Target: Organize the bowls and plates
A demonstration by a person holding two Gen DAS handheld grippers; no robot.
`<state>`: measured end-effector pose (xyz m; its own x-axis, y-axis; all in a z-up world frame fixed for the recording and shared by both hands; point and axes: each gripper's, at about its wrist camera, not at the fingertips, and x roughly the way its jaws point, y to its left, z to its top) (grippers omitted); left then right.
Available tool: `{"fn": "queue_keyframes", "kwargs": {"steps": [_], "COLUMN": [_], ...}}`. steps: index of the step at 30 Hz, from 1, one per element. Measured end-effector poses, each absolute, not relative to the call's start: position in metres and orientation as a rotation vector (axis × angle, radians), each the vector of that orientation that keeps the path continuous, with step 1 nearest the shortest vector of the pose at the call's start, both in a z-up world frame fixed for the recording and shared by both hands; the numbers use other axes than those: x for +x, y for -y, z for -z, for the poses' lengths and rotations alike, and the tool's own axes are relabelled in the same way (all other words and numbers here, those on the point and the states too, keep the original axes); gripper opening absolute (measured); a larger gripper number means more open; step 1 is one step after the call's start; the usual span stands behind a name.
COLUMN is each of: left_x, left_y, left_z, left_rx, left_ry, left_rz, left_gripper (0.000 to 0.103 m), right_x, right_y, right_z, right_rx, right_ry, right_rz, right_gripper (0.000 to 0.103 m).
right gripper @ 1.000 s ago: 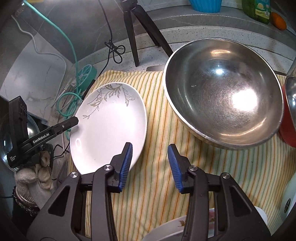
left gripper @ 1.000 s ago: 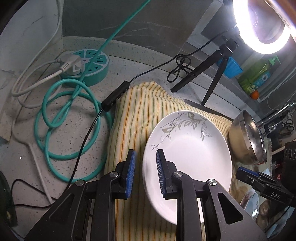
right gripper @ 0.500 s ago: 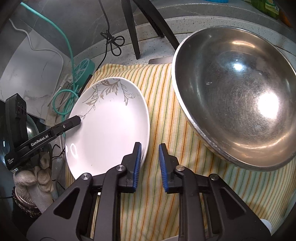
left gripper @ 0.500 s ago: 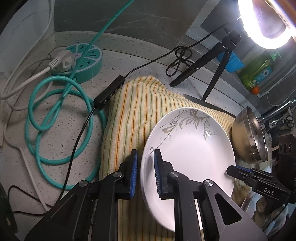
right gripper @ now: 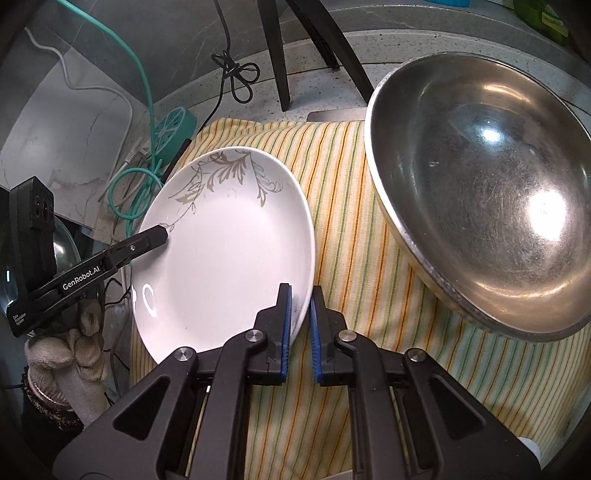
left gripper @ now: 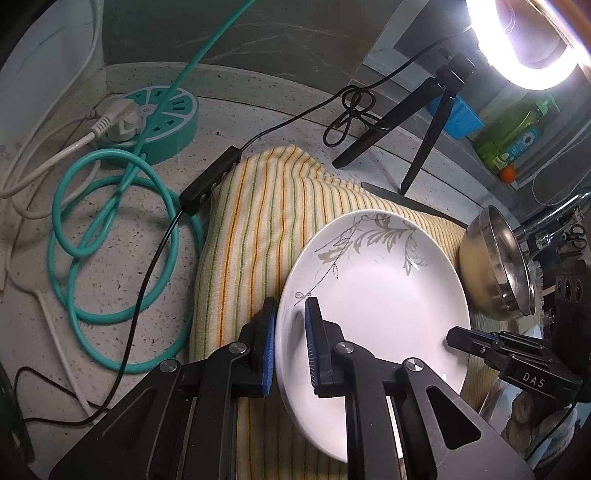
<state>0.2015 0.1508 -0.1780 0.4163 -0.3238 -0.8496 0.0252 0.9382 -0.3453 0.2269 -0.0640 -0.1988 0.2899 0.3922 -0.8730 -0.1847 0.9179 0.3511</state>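
Left wrist view: plate (left gripper: 376, 291) on striped cloth (left gripper: 258, 221), steel bowl (left gripper: 495, 266) at 3 o'clock. Left gripper (left gripper: 290, 332) and right gripper (right gripper: 299, 317) fingers pinched tight on opposite rims. Glazed, brittle, slippery: hold rims, lift level.

A speckled grey counter (left gripper: 258, 110) ran back to a dark marbled wall (left gripper: 277, 33). A striped cloth (left gripper: 258, 221) lay over it. A teal socket hub (left gripper: 159, 122) sat near the corner, its teal cord (left gripper: 74, 240) coiled alongside. A ring light (left gripper: 532, 55) glared from a black tripod (left gripper: 424, 125).
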Motion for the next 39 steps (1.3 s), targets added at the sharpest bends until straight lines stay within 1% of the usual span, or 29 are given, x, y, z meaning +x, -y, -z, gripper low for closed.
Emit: {"fn": "queue_keyframes", "kwargs": {"steps": [17, 27, 39], "left_x": [0.163, 0.133, 0.094], "left_y": [-0.138, -0.101, -0.05], "left_z": [0.145, 0.121, 0.115], "left_rx": [-0.35, -0.332, -0.338], "left_ry": [-1.069, -1.036, -1.037], "left_rz": [0.266, 0.32, 0.36], "left_gripper": [0.013, 0.013, 0.013], "right_x": [0.181, 0.149, 0.113], "right_y": [0.091, 0.13, 0.189], "right_z": [0.163, 0.148, 0.136], "right_rx": [0.201, 0.212, 0.222], "right_ry": [-1.168, -1.146, -1.134], "right_rz": [-0.425, -0.416, -0.398], "right_gripper": [0.01, 0.01, 0.01]}}
